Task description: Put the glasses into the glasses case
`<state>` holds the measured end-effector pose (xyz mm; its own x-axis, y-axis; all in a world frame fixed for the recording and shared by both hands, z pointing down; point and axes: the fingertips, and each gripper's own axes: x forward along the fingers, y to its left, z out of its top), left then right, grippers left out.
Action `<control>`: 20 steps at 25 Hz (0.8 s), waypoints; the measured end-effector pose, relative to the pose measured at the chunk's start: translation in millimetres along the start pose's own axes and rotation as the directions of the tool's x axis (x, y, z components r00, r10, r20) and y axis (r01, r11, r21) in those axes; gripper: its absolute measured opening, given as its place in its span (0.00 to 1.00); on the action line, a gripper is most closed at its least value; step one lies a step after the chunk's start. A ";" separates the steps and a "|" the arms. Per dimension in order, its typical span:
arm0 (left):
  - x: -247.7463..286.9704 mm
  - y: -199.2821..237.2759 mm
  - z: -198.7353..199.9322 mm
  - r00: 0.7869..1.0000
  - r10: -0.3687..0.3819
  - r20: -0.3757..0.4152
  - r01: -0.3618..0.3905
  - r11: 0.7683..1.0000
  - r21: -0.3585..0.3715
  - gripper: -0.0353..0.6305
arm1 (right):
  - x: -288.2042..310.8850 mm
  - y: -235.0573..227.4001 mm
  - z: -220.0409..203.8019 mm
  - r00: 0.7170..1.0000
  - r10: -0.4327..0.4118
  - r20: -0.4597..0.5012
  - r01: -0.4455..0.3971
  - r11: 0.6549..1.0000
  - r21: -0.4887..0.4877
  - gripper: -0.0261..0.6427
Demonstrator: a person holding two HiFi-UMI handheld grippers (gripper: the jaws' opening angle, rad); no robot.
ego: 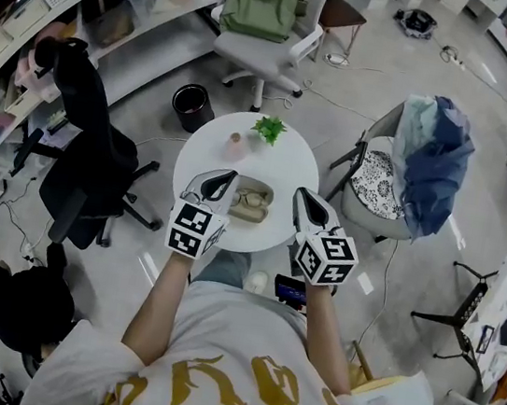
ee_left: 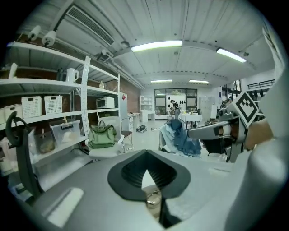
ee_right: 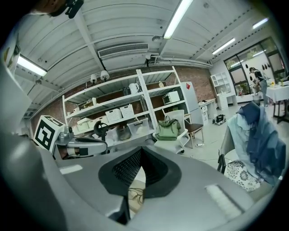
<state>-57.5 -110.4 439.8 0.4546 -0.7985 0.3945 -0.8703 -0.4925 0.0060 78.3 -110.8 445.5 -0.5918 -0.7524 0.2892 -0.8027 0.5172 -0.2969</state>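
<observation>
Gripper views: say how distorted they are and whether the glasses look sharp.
Left gripper view: strong fisheye, shelves bowed, corners black; glasses small and soft. Right gripper view: same bending, glasses blurred. Head view: even light, glasses tiny but recognisable.

The round table point(ego: 289, 169) is white, and the glasses case point(ego: 250, 213) on it is beige. The grey left gripper point(ego: 227, 178) and right gripper point(ego: 300, 194) carry black-and-white square markers. The potted plant point(ego: 269, 129) is green, the far bag point(ego: 262, 5) olive green, the cloth point(ego: 435, 158) on the right blue, and the cushion point(ego: 376, 185) beside it is patterned black and white.
</observation>
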 end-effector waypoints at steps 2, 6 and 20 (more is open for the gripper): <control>0.2 -1.9 1.0 1.000 -0.009 0.008 0.009 1.000 -0.019 0.05 | -0.2 0.4 -0.5 1.000 0.001 -0.002 -0.001 1.000 -0.001 0.08; -0.1 -1.0 2.1 1.000 -0.009 0.010 0.010 0.999 -0.032 0.05 | -0.5 0.2 -0.3 1.000 0.001 -0.008 -0.001 1.000 -0.006 0.08; -4.5 0.5 3.3 1.000 -0.010 0.017 0.011 1.000 -0.029 0.05 | 0.6 5.3 1.1 1.000 0.004 -0.004 -0.005 1.000 -0.019 0.08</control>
<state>-59.3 -108.2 435.0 0.4668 -0.7993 0.3785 -0.8705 -0.4908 0.0369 73.7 -109.0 443.1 -0.5956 -0.7486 0.2911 -0.8013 0.5284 -0.2807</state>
